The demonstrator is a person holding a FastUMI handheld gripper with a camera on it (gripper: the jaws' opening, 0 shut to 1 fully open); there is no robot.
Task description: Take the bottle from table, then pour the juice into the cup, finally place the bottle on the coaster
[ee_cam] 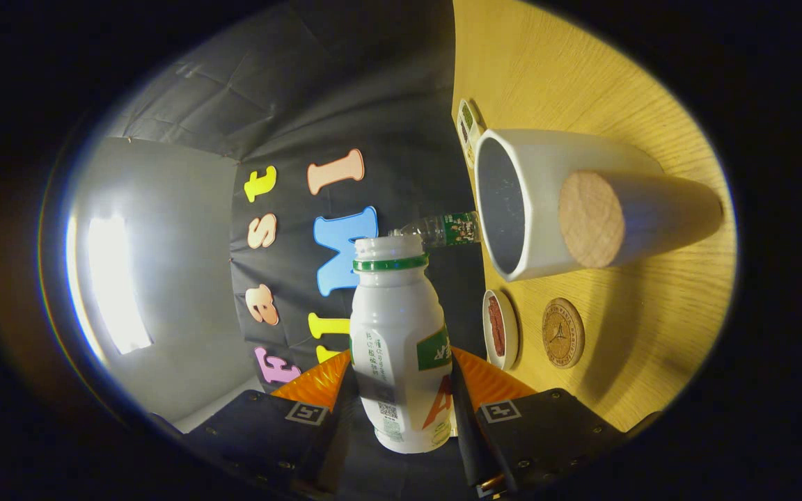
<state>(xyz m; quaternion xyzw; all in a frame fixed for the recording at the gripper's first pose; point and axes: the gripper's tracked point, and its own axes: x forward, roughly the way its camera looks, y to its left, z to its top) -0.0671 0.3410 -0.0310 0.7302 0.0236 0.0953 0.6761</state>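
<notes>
Gripping the bottle (401,334) around its lower body, the gripper (401,410) has both fingers pressed on its sides, so the hold looks firm. View is rolled sideways, which suggests the bottle is tipped over toward the cup (547,202) for the pour. Cap is off; the open mouth with its green ring points ahead, just short of the cup's rim.

Taking the cup as reference: its opening faces the bottle mouth, inside looks dark, and I can't tell if any juice is in it. No stream visible at the mouth either. A round cork-looking piece sits on the cup's side, probably a handle end.

Just beside the cup's base on the wooden table (651,327) lies the coaster (562,332), free and unobstructed, so the final drop-off spot is ready. Next to the coaster stands a small dish (500,329) with something reddish in it.

Beyond the cup's rim there's a clear plastic bottle (439,229) and a small card (469,129), well apart from the action.

Judgement: mid-pour or just starting; needs more tilt.
</notes>
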